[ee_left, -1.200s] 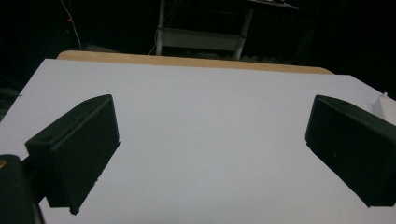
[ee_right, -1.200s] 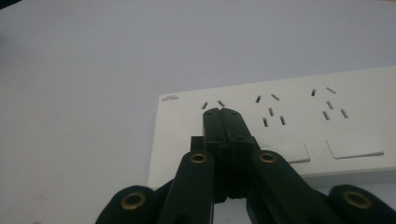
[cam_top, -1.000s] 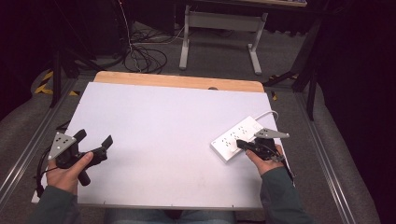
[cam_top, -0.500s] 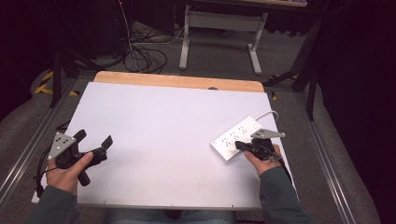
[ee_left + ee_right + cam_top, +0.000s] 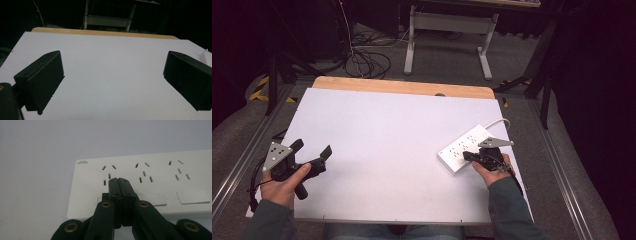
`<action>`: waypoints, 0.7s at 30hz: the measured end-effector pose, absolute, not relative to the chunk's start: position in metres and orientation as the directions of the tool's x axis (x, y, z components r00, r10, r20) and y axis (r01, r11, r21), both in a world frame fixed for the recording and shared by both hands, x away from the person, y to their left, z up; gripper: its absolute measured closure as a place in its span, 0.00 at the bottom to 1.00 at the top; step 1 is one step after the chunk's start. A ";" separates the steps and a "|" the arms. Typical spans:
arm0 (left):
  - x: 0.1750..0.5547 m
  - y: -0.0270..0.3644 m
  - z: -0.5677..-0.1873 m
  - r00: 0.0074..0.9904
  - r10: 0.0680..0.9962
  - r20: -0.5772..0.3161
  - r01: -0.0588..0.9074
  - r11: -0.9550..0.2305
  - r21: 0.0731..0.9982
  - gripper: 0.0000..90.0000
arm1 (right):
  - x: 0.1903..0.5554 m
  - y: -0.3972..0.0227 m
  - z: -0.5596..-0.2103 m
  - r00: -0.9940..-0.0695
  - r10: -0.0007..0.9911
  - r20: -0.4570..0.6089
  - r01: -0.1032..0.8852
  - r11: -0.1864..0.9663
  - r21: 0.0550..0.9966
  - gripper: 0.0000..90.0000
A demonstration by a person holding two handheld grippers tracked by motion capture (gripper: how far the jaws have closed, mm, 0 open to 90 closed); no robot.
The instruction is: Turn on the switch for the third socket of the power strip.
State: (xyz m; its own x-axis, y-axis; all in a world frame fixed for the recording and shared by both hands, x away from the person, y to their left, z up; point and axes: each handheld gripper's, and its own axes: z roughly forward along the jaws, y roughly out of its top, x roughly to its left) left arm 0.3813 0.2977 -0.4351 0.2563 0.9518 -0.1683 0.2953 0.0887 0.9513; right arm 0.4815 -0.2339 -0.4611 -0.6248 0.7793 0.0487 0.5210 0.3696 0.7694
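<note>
A white surface (image 5: 392, 150) spans the scene. At its right edge lies a white power strip (image 5: 467, 146). The right gripper (image 5: 466, 156), jaws pressed together and holding nothing, rests over the strip's near end. The left gripper (image 5: 314, 151), near left, has jaws spread wide.

A grey-legged stand (image 5: 447, 30) sits on the floor beyond the white table (image 5: 382, 125); tangled cables (image 5: 367, 57) lie left of the stand.

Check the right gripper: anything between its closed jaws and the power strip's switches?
Nothing visible. The right gripper, jaws shut together, sits directly over the power strip at its end switch, beside the other switches. The left gripper is open, far across the table.
</note>
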 end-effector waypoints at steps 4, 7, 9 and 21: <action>0.382 0.297 -0.436 0.258 0.952 -0.166 0.298 0.085 0.951 0.04 | 0.482 -0.235 -0.462 -0.622 0.782 0.046 0.524 0.372 0.766 1.00; 0.381 0.297 -0.436 0.258 0.952 -0.165 0.299 0.084 0.951 0.04 | 0.482 -0.234 -0.462 -0.628 0.777 0.046 0.525 0.379 0.762 1.00; 0.381 0.297 -0.436 0.257 0.952 -0.165 0.298 0.084 0.951 0.04 | 0.482 -0.232 -0.464 -0.630 0.776 0.038 0.529 0.393 0.752 1.00; 0.381 0.298 -0.436 0.256 0.952 -0.168 0.299 0.087 0.950 0.04 | 0.483 -0.232 -0.465 -0.629 0.776 0.040 0.529 0.390 0.753 1.00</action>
State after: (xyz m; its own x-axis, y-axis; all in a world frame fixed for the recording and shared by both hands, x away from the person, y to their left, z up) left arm 0.3812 0.2976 -0.4356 0.2559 0.9520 -0.1679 0.2992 0.0871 0.9502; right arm 0.4827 -0.2322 -0.4652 -0.6292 0.7762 0.0399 0.5294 0.3904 0.7532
